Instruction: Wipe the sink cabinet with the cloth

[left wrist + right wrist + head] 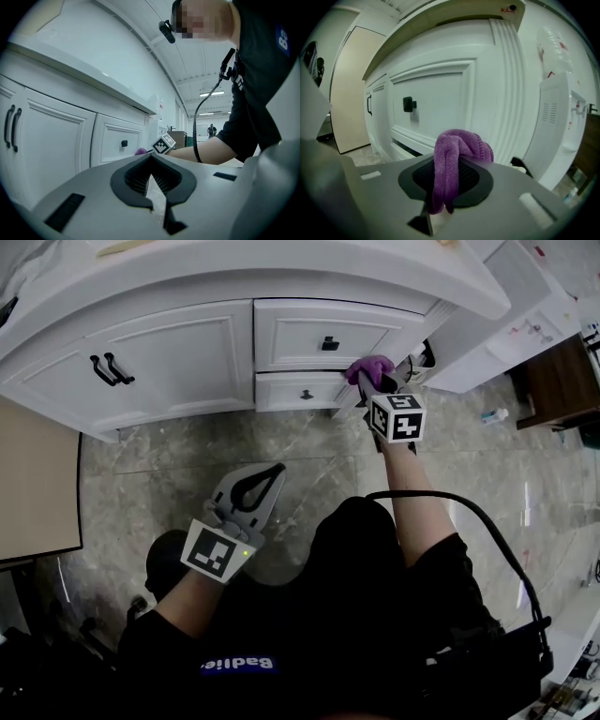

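Cloth (461, 143), purple: clamped in right gripper (457, 161) at sink cabinet (440, 89) drawer | left gripper (151, 158) closed, empty

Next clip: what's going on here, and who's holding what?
A person stands at a white sink cabinet with a two-jaw gripper in each hand. The right gripper has its jaws shut on a purple cloth, held up at the cabinet front beside the lower drawer. Whether the cloth touches it isn't clear. The left gripper hangs back over the stone floor, jaws together and empty.
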Tool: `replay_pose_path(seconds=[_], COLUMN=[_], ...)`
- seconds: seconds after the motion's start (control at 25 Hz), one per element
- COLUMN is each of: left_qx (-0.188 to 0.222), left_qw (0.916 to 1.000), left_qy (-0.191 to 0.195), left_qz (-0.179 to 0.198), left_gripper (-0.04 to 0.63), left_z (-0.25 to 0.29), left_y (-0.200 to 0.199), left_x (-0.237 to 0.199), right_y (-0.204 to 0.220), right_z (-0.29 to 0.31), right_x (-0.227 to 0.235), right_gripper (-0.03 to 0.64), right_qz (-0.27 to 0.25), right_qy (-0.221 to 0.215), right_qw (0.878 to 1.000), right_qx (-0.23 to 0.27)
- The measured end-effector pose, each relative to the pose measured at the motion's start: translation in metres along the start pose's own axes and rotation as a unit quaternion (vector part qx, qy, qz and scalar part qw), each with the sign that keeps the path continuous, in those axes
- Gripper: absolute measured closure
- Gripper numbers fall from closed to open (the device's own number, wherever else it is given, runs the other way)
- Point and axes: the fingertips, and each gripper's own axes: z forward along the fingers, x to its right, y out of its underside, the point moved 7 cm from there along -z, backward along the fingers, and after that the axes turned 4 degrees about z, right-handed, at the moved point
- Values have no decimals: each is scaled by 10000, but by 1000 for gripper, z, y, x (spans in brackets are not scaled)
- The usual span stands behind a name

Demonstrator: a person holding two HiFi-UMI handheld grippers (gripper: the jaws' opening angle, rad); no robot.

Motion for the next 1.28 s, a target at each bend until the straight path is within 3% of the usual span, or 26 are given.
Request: replay_pose_path(seconds=[0.4, 0.56, 1.04, 1.28], left_qx=[-1, -20, -138, -235], left_qw=[9999, 9999, 9998, 9986], left_qy=[-126, -126, -144, -254], left_qz=[-84, -97, -74, -408], left_gripper=[591, 591, 591, 591], left_z=[-10, -11, -5, -1], left_y=[0, 2, 5, -54], left_x=[-11, -12, -9, -15], right_y=[-27, -36, -35, -54], right_z=[48, 60, 64, 10], right_x=[-132, -166, -188, -179], right_gripper=[555, 555, 555, 555], right_qz=[-472, -608, -410, -108], right_qy=[-1386, -1623, -2035, -2132], right_qw=[9892, 9848, 9782, 9768], right_qx=[-6, -102, -18, -166])
